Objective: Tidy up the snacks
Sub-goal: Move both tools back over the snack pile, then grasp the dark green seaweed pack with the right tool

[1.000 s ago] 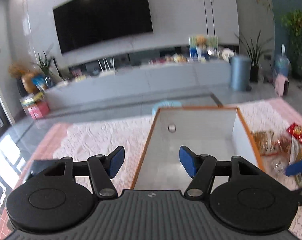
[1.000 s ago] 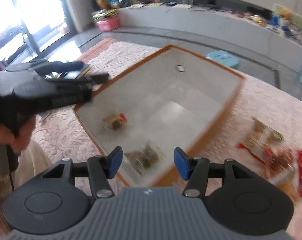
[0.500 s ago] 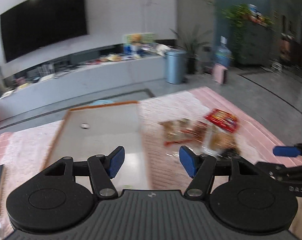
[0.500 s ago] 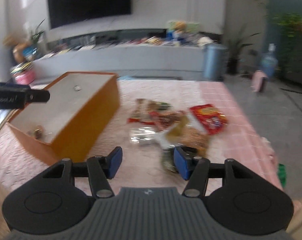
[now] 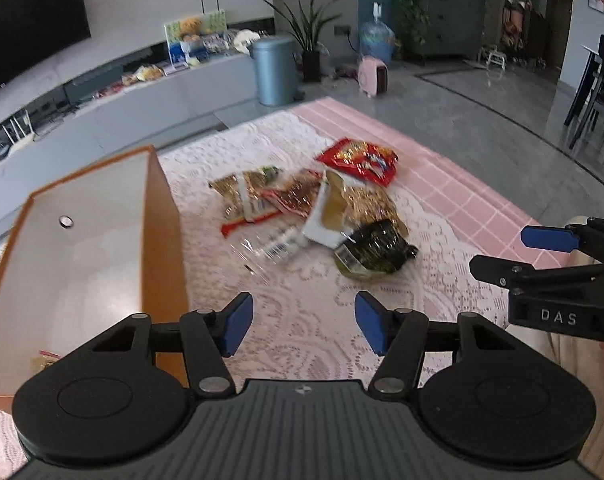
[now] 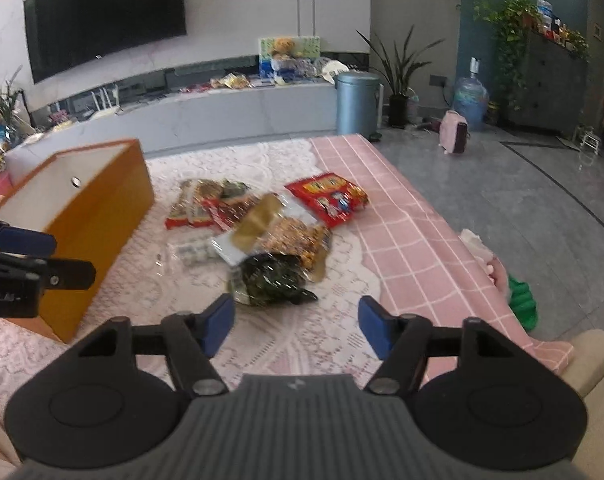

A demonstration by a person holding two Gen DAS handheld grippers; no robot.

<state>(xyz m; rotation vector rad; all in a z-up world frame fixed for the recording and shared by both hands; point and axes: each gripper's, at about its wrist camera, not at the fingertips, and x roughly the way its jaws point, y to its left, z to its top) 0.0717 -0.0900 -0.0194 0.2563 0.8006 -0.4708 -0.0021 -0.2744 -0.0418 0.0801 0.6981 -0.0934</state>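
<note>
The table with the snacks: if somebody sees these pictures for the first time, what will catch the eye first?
Probably the loose heap of snack packets in the middle of the lace-covered table, with the red packet brightest at its far right edge. Left of the heap stands the orange box, open and white inside. Both the left gripper and the right gripper hang open and empty just short of the heap.

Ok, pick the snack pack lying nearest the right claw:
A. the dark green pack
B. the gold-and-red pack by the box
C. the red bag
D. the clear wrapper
A: in the right wrist view the dark green pack lies at the near edge of the pile, just ahead of the open right claw; the red bag lies at the far side.
</note>
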